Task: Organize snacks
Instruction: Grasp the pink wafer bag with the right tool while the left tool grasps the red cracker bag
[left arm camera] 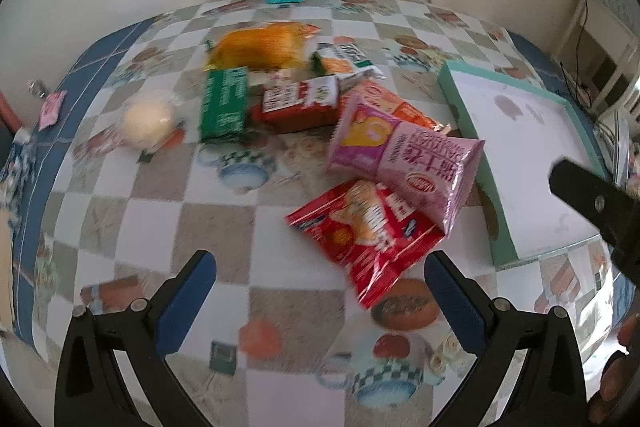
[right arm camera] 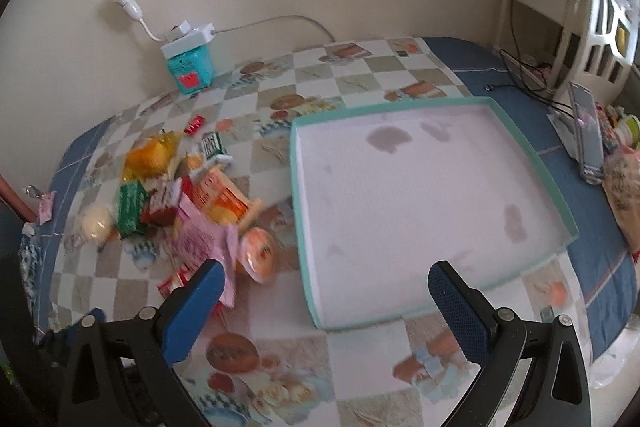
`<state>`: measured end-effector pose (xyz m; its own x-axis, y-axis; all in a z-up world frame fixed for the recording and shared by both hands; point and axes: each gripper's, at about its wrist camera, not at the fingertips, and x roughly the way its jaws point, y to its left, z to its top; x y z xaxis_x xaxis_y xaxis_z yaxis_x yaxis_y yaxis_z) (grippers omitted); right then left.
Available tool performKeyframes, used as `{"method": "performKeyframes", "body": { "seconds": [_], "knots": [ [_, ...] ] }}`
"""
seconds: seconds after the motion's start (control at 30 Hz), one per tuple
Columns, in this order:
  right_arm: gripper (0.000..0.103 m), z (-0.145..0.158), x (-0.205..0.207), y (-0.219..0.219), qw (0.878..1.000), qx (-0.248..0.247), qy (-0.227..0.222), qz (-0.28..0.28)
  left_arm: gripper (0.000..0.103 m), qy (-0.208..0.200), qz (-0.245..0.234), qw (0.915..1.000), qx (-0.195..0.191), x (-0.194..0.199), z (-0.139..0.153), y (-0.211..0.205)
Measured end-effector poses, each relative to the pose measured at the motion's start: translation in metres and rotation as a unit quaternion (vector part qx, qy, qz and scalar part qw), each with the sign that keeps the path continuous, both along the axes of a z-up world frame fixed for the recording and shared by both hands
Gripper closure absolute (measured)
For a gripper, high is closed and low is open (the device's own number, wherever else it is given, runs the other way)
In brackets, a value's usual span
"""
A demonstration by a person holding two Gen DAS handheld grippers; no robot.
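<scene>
My left gripper [left arm camera: 320, 291] hangs spread and empty, the red packet [left arm camera: 366, 237] just ahead, long axis running toward the table's near edge. My right gripper [right arm camera: 326, 291], also spread, faces the empty tray [right arm camera: 304, 227], farther from the pile.

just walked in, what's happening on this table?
Snack sorting, not started yet. A person holds two grippers; the left gripper and the right gripper are both open and hold nothing. A pile of snacks, including a red packet, a pink packet and a green packet, lies loose on the checkered tablecloth. Beside it, the shallow teal-rimmed tray has no snacks in it.
</scene>
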<state>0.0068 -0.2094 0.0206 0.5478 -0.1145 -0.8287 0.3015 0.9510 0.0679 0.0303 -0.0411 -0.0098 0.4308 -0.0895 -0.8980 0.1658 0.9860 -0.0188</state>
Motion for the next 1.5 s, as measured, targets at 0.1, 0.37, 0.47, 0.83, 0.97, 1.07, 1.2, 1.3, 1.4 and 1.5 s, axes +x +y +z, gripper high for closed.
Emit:
{"method": "performKeyframes", "body": {
  "seconds": [0.1,0.37,0.47,0.83,0.97,1.07,1.2,1.3,1.4,1.5],
  "knots": [
    [0.000,0.001,0.015,0.003,1.000,0.011,0.007,0.008,0.000,0.011,-0.015,0.9998,0.008,0.010,-0.007,-0.011],
    [0.000,-0.013,0.046,0.001,0.998,0.038,0.039,0.002,0.000,0.021,-0.011,0.9997,0.009,0.031,-0.020,-0.015],
    [0.000,-0.019,0.054,-0.002,0.998,0.042,0.046,-0.006,0.000,0.025,0.007,0.9996,-0.005,0.034,-0.024,-0.006],
    [0.000,-0.035,0.065,0.033,0.996,0.024,0.058,0.062,0.000,0.034,0.100,0.9942,-0.016,0.036,-0.039,0.067],
    [0.001,-0.037,0.065,0.051,0.994,0.014,0.050,0.095,0.000,0.037,0.148,0.9882,-0.016,0.040,-0.043,0.100],
    [0.007,-0.036,0.065,0.066,0.991,0.021,0.037,0.128,0.000,0.036,0.171,0.9841,-0.029,0.040,-0.043,0.121],
    [0.015,-0.038,0.064,0.088,0.984,0.011,0.034,0.175,0.000,0.031,0.184,0.9811,-0.049,0.043,-0.038,0.139],
    [0.022,-0.045,0.063,0.102,0.978,0.009,0.045,0.204,0.000,0.026,0.179,0.9815,-0.062,0.045,-0.033,0.143],
    [0.030,-0.053,0.063,0.109,0.974,0.012,0.060,0.219,0.000,0.027,0.181,0.9804,-0.074,0.053,-0.029,0.143],
    [0.031,-0.060,0.061,0.111,0.971,0.011,0.072,0.226,0.000,0.031,0.185,0.9792,-0.078,0.061,-0.029,0.139]
  ]
}}
